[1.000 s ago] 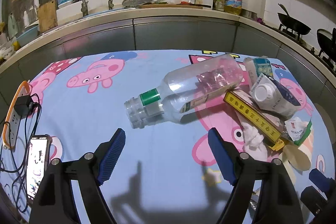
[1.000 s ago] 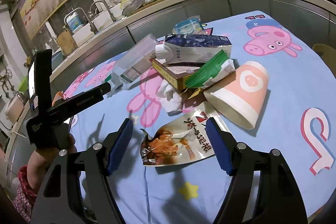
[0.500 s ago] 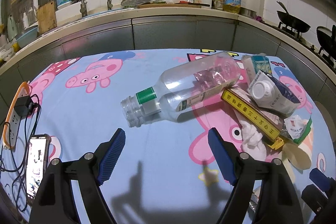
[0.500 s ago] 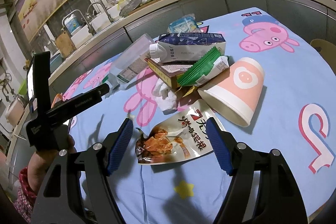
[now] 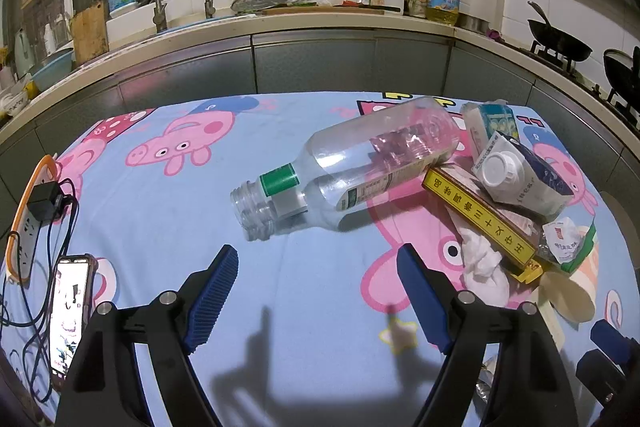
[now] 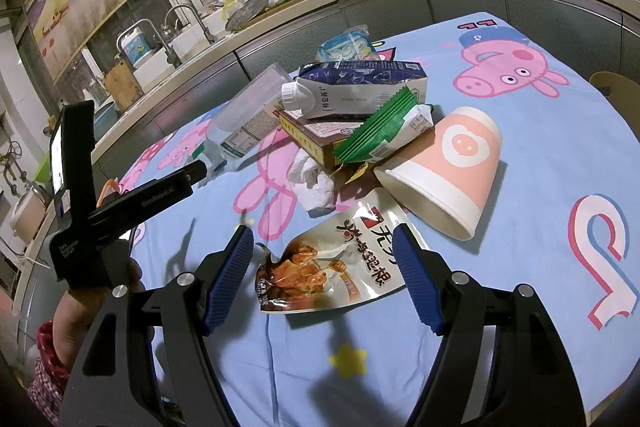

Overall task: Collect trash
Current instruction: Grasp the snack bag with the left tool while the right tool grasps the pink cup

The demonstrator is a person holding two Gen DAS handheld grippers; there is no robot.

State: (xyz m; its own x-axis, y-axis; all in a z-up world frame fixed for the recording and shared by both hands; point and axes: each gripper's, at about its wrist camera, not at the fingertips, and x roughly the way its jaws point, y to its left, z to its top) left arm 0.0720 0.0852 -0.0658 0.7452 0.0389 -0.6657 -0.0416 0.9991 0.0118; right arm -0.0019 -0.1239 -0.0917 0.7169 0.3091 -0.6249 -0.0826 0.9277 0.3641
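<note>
A pile of trash lies on the Peppa Pig cloth. In the left wrist view a clear plastic bottle (image 5: 352, 167) lies on its side, mouth toward me, just ahead of my open, empty left gripper (image 5: 316, 267). Right of it are a yellow-edged box (image 5: 480, 219), a milk carton (image 5: 520, 175) and a crumpled tissue (image 5: 480, 259). In the right wrist view my open, empty right gripper (image 6: 322, 251) straddles a snack pouch (image 6: 340, 263) lying flat. Beyond are a pink paper cup (image 6: 448, 167) on its side, a green wrapper (image 6: 384, 131) and the milk carton (image 6: 360, 91).
A phone (image 5: 70, 307) and a power strip with cables (image 5: 28, 219) lie at the table's left edge. A kitchen counter with sink, bottles and woks runs behind the table. The left gripper's body (image 6: 120, 203) shows at the left of the right wrist view.
The left gripper has drifted slightly back and right of the bottle. The right gripper has moved forward, so the snack pouch now sits between its fingers. Both stay open.
</note>
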